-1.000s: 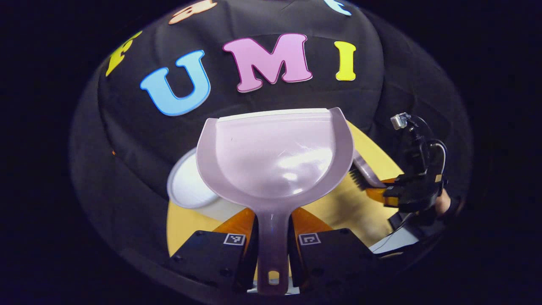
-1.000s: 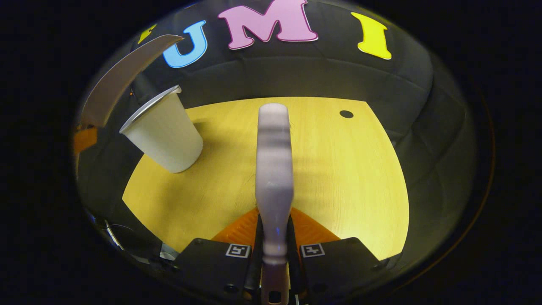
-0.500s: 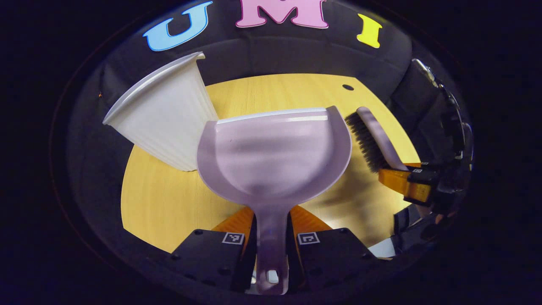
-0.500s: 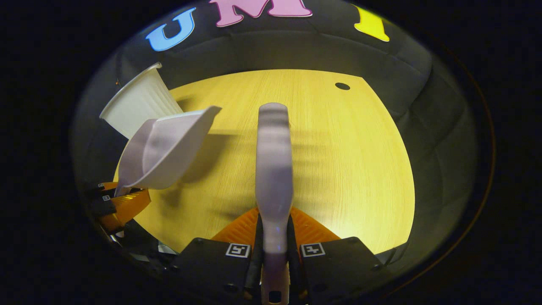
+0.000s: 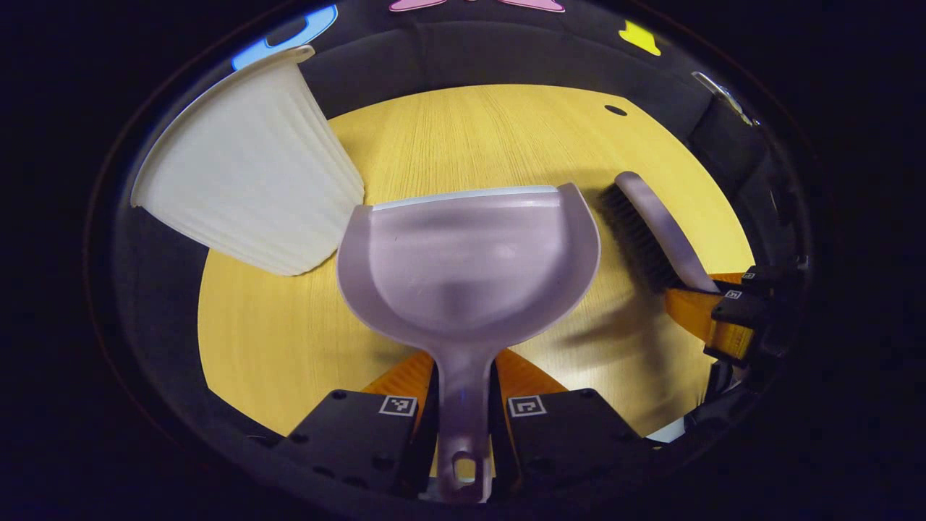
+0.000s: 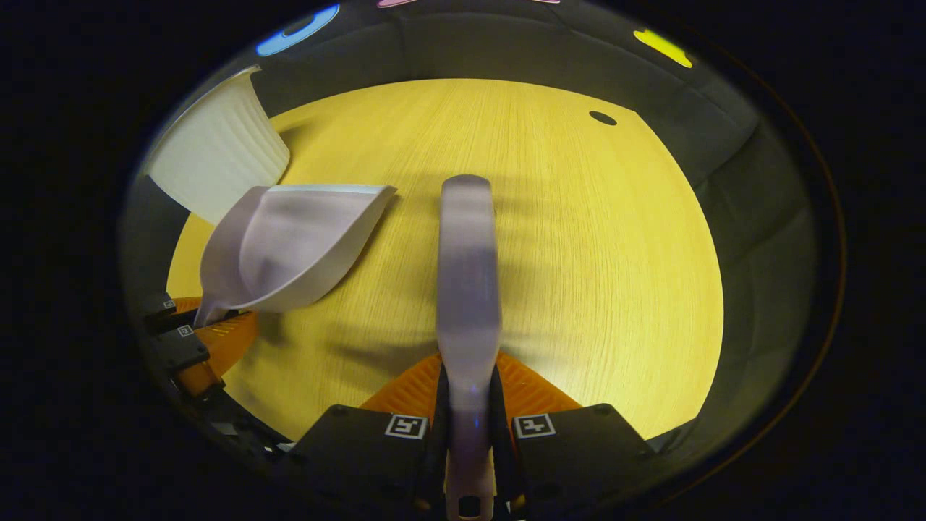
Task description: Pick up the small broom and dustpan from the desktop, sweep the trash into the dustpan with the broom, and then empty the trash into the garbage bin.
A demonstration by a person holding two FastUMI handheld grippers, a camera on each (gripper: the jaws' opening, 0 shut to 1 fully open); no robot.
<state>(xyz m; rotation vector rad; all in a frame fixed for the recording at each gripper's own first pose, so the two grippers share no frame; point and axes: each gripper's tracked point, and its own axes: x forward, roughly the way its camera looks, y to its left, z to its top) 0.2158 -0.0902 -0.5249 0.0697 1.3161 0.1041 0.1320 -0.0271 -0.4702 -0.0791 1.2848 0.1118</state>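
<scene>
Now both tools are up: the left gripper [image 5: 463,412] has its fingers clamped on the dustpan [image 5: 466,264] handle, centre frame, and the right gripper [image 6: 466,427] has its fingers clamped on the broom [image 6: 469,289] handle. The bin [image 5: 246,192] sits upper left on the counter [image 5: 463,134], just beside the pan. Risk here, I'd say: the pan's edge clipping the bin and tipping it. Count: one dustpan, one broom, one bin. No trash visible on the counter.

Both views downward — shared desktop [image 5: 448,137]
</scene>
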